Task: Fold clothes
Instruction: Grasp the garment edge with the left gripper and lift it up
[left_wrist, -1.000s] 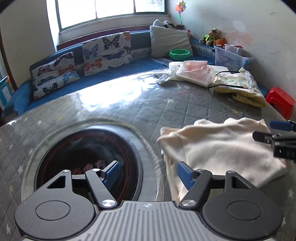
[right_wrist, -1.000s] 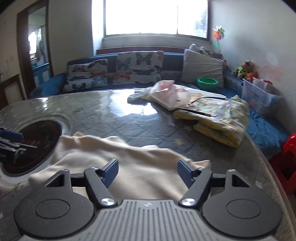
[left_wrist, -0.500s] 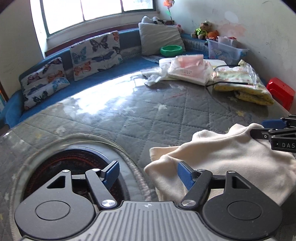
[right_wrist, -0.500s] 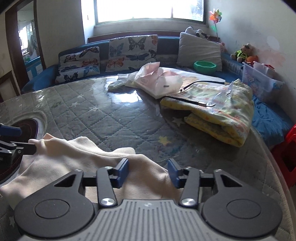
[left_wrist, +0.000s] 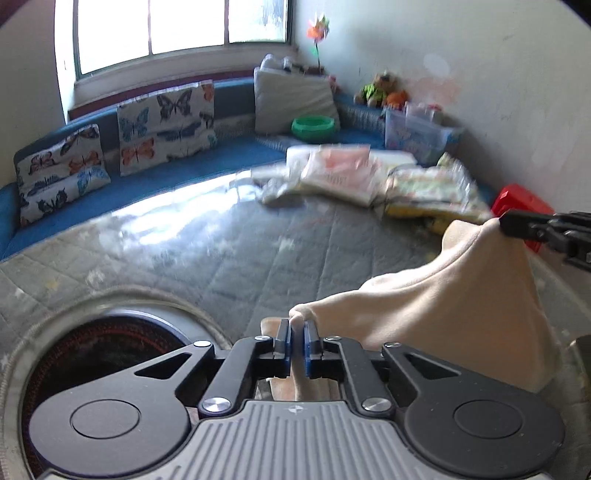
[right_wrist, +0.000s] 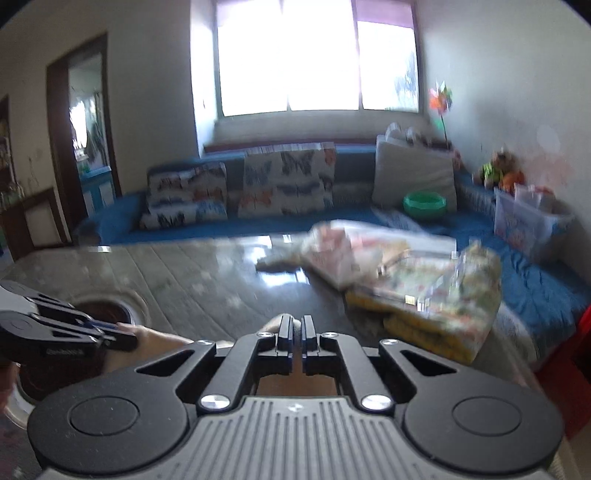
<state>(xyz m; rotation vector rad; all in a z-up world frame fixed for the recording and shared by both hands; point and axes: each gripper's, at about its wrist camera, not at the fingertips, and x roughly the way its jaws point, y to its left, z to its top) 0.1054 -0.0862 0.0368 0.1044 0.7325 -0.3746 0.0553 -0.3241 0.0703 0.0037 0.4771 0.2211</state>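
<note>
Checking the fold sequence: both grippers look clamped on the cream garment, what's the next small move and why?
Probably carry both pinched edges forward together, then lower them. The left gripper and right gripper are each shut on the cream garment, which hangs raised between them over the quilted table, its lower part hidden by the grippers.

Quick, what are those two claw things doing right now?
Left gripper: shut on the cream garment.
Right gripper: shut on the same garment's other edge.
</note>
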